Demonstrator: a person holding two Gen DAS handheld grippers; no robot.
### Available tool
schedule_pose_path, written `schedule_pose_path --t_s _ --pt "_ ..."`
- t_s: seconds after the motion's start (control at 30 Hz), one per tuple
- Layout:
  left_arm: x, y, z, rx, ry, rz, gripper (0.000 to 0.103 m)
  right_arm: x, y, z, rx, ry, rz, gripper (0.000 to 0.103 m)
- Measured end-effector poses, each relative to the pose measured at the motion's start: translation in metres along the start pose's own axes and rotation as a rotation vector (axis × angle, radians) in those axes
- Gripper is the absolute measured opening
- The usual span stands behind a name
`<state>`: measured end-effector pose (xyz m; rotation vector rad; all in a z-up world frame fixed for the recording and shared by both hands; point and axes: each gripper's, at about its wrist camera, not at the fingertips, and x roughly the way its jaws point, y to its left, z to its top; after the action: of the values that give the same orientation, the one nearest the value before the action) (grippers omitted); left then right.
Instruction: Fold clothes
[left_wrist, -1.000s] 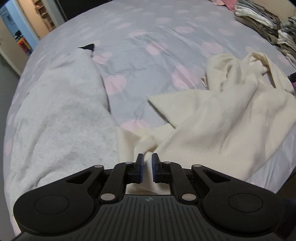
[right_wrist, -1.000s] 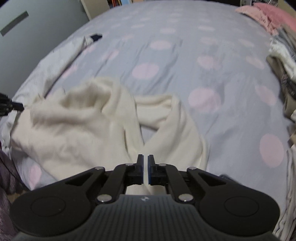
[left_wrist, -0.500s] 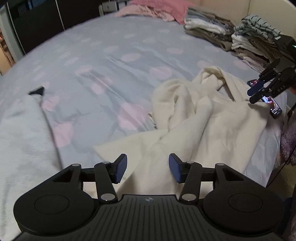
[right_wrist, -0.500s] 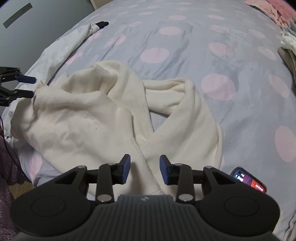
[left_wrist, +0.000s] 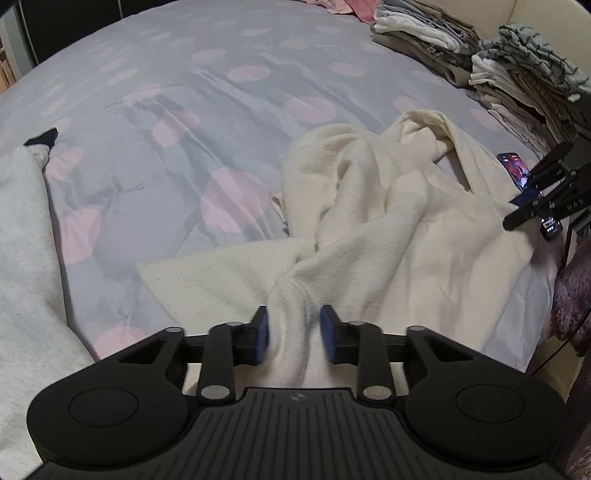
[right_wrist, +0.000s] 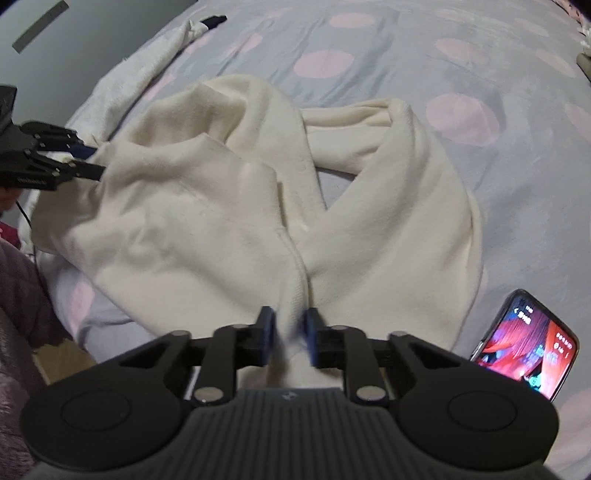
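A crumpled cream garment (left_wrist: 406, 229) lies on the near edge of the bed, and the right wrist view shows its two long parts crossed (right_wrist: 184, 221). My left gripper (left_wrist: 293, 334) has a raised ridge of this cloth between its blue pads, and its jaws are closing on it. At the garment's other end, my right gripper (right_wrist: 290, 332) is closing too, pinching a narrow fold. Each gripper appears in the other's view: the right one (left_wrist: 532, 206) at the far right, the left one (right_wrist: 85, 162) at the far left, at the cloth's edge.
The bed has a grey sheet (left_wrist: 221, 92) with pink dots. A pale grey garment (left_wrist: 22, 240) lies at the left. Stacks of folded clothes (left_wrist: 517, 85) stand at the back right. A lit phone (right_wrist: 524, 343) lies beside the cream garment.
Both grippers opened, sank onto the cream garment and closed around folds of it. The left one also swung right, away from the pale grey garment.
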<state>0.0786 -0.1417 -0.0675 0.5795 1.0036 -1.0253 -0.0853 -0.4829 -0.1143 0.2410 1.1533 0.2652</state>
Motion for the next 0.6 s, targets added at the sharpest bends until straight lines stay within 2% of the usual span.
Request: schedule_pose_path --t_s 0.07,0.13,0.3,0.47,0.5,0.57,0.6 --pt "-0.005 -0.002 -0.001 0.002 -0.010 0.006 0.012 -0.004 0.003 -0.001 -0.012 -0.010 0.002 0.018" --pt "-0.012 -0.005 -0.002 0.005 -0.019 0.007 0.011 -0.006 0.005 -0.003 -0.016 -0.017 -0.006 0.017" --pt "-0.040 -0.025 -0.012 0.097 -0.038 -0.063 0.011 -0.009 0.006 -0.006 -0.008 -0.021 -0.024 0.017" --pt "-0.042 -0.039 -0.019 0.138 -0.036 -0.060 0.011 -0.008 0.009 -0.005 -0.016 -0.014 -0.044 0.018" --pt "-0.039 -0.040 -0.019 0.145 -0.037 -0.053 0.013 -0.007 0.009 -0.005 -0.017 -0.012 -0.047 0.019" --pt "-0.034 -0.041 -0.019 0.153 -0.045 -0.042 0.028 -0.006 0.009 -0.005 -0.019 -0.008 -0.052 0.020" --pt "-0.032 -0.042 -0.018 0.154 -0.049 -0.035 0.032 -0.005 0.009 -0.005 -0.018 -0.007 -0.053 0.021"
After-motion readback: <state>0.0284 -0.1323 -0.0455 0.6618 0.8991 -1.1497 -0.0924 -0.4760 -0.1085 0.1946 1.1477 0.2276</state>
